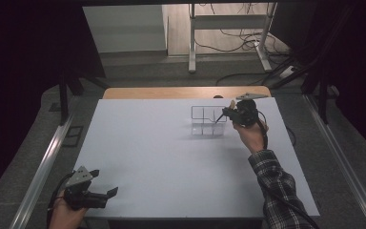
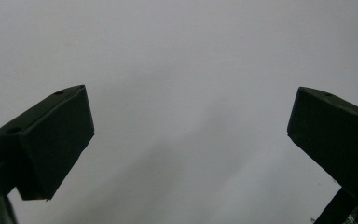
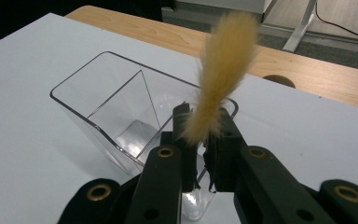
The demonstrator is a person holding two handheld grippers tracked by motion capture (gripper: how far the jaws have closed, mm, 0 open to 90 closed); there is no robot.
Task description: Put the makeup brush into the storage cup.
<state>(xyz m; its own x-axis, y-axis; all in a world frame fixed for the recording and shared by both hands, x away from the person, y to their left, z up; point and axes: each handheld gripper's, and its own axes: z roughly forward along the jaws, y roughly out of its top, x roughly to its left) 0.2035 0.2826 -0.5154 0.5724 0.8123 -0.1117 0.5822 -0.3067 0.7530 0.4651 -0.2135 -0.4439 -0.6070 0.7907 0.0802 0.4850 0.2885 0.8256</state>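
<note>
Brush (image 3: 223, 70) sits clamped bristles-up in the right tool (image 3: 200, 140), just above the clear organizer (image 3: 116, 112), ready for dropping in; the left tool (image 2: 191, 140) rests wide open.

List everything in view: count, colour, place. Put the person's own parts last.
brush: one, tan bristle tuft pointing up, dark handle slanting down into the organizer, clamped in the right gripper
organizer: one, clear plastic with inner dividers, on the far right part of the board
board: one, white, covering most of the table
table: one, wooden, its far edge showing beyond the board
desk frame: one, white legs, on the floor behind the table, cables around it
left gripper: one, black, jaws open, over the near left corner of the board
right gripper: one, black, shut on the brush beside the organizer
sleeve: one, plaid, on the right forearm
</note>
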